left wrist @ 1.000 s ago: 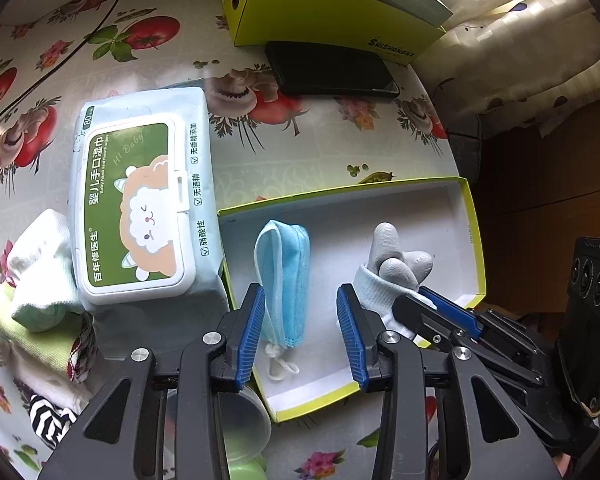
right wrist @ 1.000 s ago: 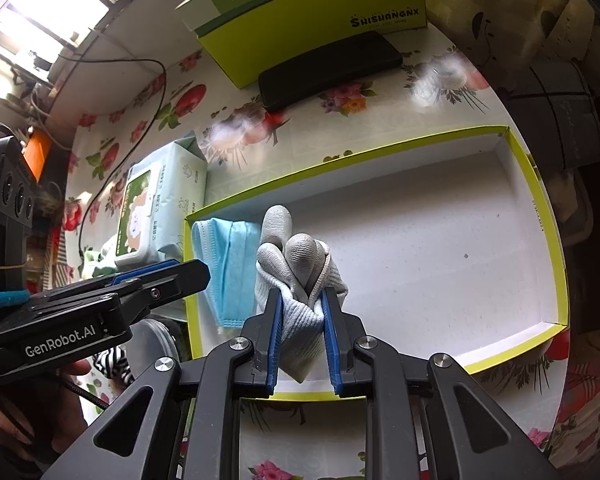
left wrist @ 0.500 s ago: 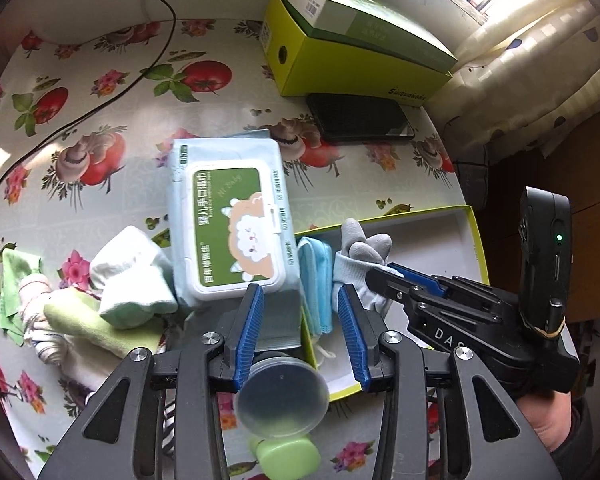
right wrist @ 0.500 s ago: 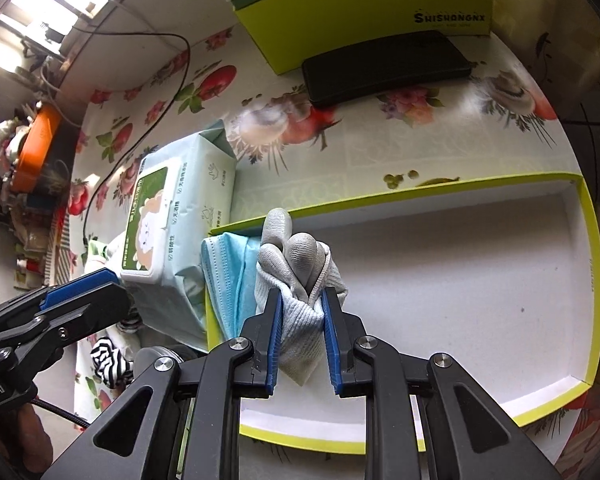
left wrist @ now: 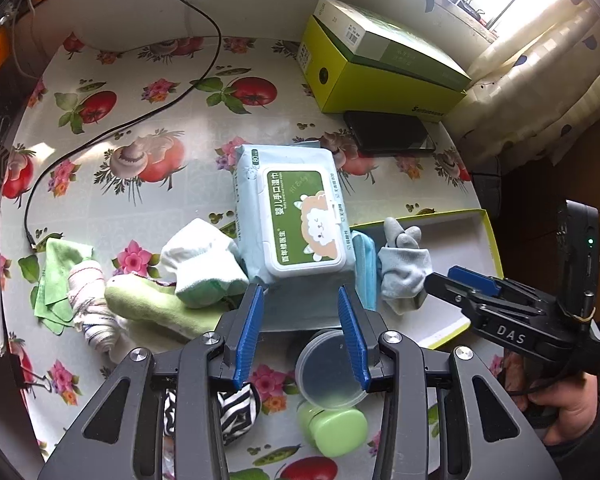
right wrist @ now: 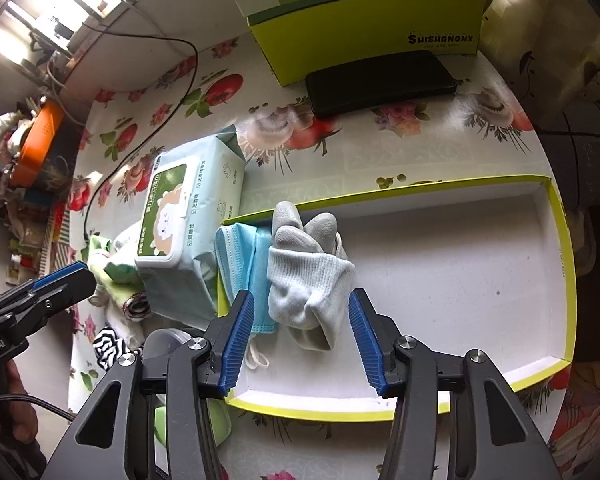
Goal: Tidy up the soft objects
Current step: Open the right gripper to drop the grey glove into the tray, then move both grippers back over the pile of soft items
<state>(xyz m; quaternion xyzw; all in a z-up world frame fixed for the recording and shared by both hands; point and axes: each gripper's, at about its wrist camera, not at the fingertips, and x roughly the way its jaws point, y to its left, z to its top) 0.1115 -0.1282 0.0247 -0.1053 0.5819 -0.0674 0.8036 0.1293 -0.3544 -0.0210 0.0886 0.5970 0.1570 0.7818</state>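
Right tongs just let go: jaws wide apart now, and the grey glove lies in the tray right ahead of them, touching the blue mask. So that one's sorted. Left tongs have pulled back, also apart and empty, hovering level above the wipes pack, socks off to their left.

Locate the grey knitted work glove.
In the right wrist view, the grey knitted work glove lies inside the yellow-rimmed tray, left end, against the blue face mask.

Both claws gape wide, holding nothing: the left claw hovers at nine o'clock of the right claw.
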